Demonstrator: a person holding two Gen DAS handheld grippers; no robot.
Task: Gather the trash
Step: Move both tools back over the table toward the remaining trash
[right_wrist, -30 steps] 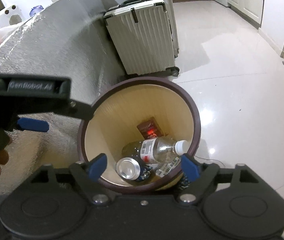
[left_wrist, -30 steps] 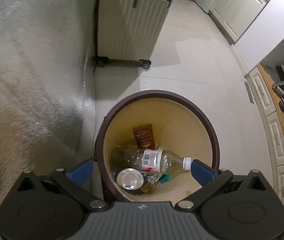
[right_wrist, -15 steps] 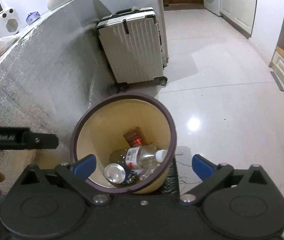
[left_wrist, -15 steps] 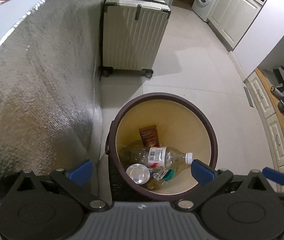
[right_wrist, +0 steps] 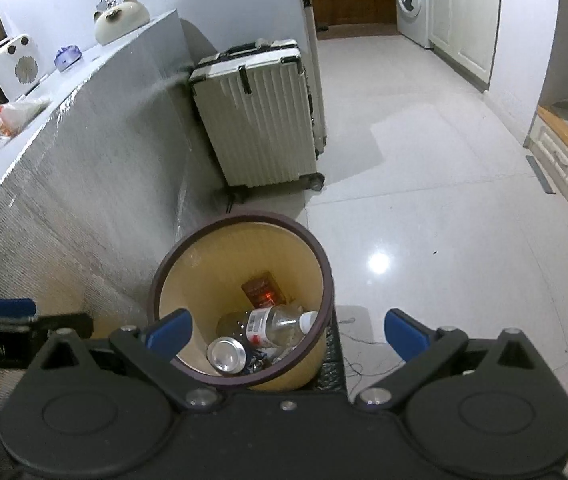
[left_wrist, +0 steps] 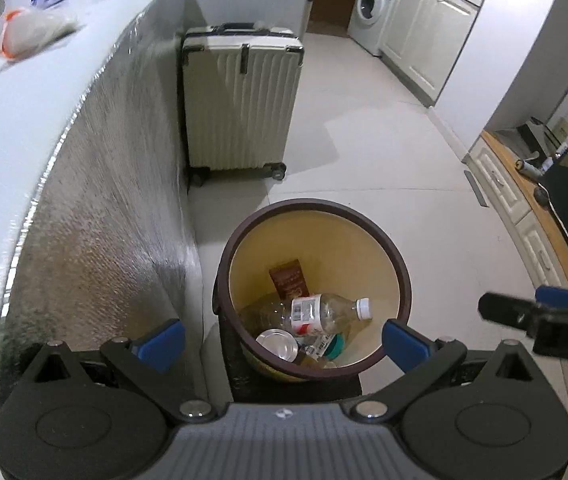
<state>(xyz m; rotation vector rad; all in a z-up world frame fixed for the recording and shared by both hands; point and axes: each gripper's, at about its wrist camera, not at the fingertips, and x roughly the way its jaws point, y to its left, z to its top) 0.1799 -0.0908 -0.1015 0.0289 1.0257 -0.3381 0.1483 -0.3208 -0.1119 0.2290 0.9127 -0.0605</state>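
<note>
Both grippers, left gripper and right gripper, gape empty above the bin; the light, slick bottle wants gripping mid-body.

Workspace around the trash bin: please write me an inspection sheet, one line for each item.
Surface: glossy pale tiled floor; foil-faced counter beside the bin.
Job's things: brown-rimmed trash bin holds a plastic bottle lying down, a can and a brown packet.
Clutter: plastic bag on the countertop.
Grippers: left hand-held gripper and right hand-held gripper both open, empty, above the bin.
Cables: thin wire on the floor by the bin.
Surroundings: cream suitcase, washing machine, white cabinets.
</note>
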